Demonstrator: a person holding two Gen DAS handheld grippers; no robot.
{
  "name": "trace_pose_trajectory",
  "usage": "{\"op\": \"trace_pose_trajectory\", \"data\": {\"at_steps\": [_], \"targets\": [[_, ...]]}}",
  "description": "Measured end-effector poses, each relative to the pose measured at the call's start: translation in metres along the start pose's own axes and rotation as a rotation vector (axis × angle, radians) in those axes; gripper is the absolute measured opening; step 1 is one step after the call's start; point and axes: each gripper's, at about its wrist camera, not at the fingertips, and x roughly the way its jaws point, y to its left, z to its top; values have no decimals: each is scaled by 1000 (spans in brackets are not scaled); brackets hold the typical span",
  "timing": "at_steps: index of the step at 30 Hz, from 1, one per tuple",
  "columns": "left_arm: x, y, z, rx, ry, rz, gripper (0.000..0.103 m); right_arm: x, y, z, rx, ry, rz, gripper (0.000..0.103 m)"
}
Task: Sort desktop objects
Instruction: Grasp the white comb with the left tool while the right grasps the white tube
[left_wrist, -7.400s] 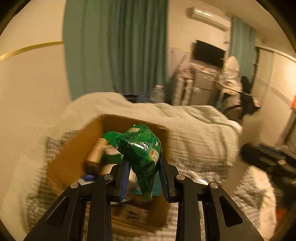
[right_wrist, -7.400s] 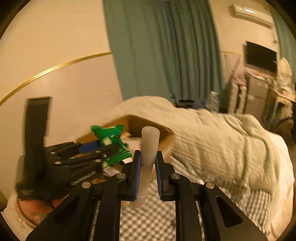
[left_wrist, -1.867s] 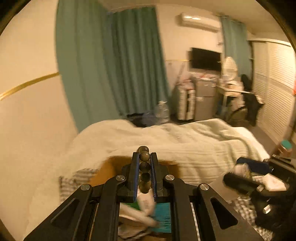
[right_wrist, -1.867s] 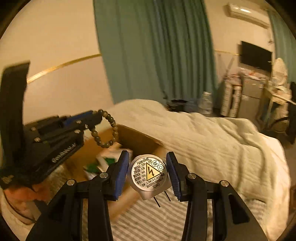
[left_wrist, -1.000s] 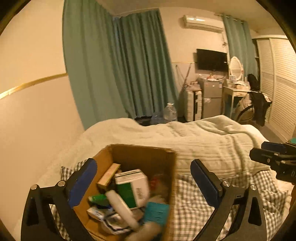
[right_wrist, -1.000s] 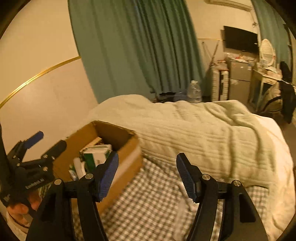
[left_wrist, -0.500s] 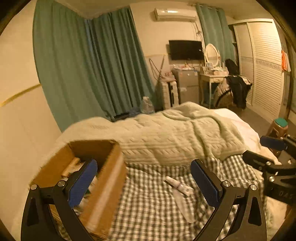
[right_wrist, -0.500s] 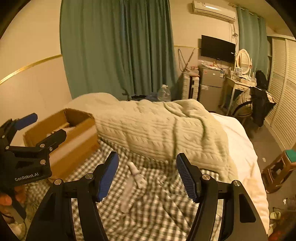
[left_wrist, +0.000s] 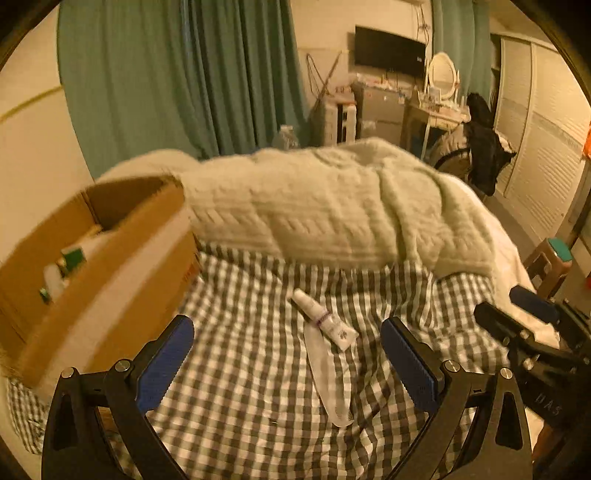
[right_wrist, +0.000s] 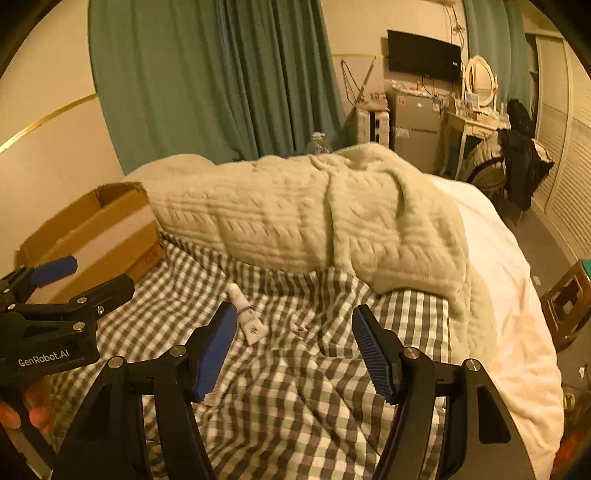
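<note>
Hovering spread and empty, left gripper (left_wrist: 286, 363) and right gripper (right_wrist: 291, 350) risk snagging checked sheet (left_wrist: 240, 369) under small tube (left_wrist: 320, 321).

A: Where does the small white squeeze tube (left_wrist: 324, 320) lie?

B: On the grey-and-white checked sheet (left_wrist: 251, 369), its lower end resting on a flat white oblong pouch (left_wrist: 328, 380).

A: And the open brown cardboard box (left_wrist: 107, 266)?

B: Left of the tube, on the same sheet. A cream cable-knit blanket (left_wrist: 332, 210) is heaped behind both, with the tall green curtains (left_wrist: 184, 74) farther back.
</note>
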Motion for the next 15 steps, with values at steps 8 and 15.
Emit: {"op": "trace_pose_trajectory", "data": {"at_steps": [8, 15], "targets": [[72, -24, -41, 56, 139, -57, 103, 43, -24, -14, 45, 67, 14, 64], [121, -41, -68, 152, 253, -37, 82, 69, -22, -17, 58, 106, 28, 64]]}}
